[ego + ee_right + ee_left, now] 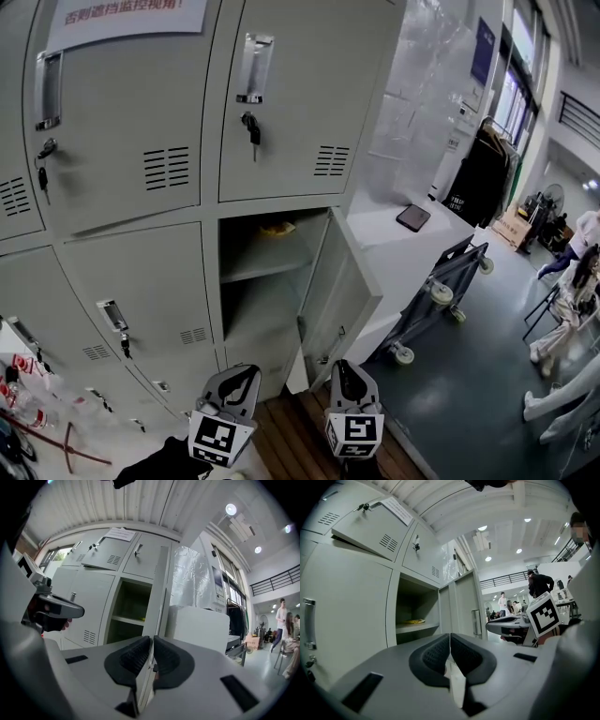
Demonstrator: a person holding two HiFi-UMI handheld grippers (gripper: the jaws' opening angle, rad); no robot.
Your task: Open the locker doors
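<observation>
Nearest the lens, the right gripper [152, 640] has its ribbed pads [136, 656] nipped together on the free edge of the open door [159, 597], which runs edge-on straight between them. The hold looks narrow, on thin sheet metal. Just beside it, the left gripper [450, 637] has its jaws pressed together on nothing, and hangs low in front of the lockers [122, 141]. From the head view, the door belongs to the middle compartment of the right-hand column, directly under a closed door whose key [251, 127] hangs in the lock. It is hinged on its right side and swung well out toward the person. It is pale grey like the rest of the bank, plain on its inner face, with a small latch near the gripped edge. Behind it a shelf [267, 267] divides the dark compartment, and something yellow [277, 227] lies at the back near its top. The step in hand seems to be swinging this door fully wide. The next move likely calls for drawing the edge round in an arc about the hinge, with steady pressure so the thin edge does not slip out. After that, the other doors in the head view look shut, each with a recessed handle [254, 66], so most of the task appears to remain.
</observation>
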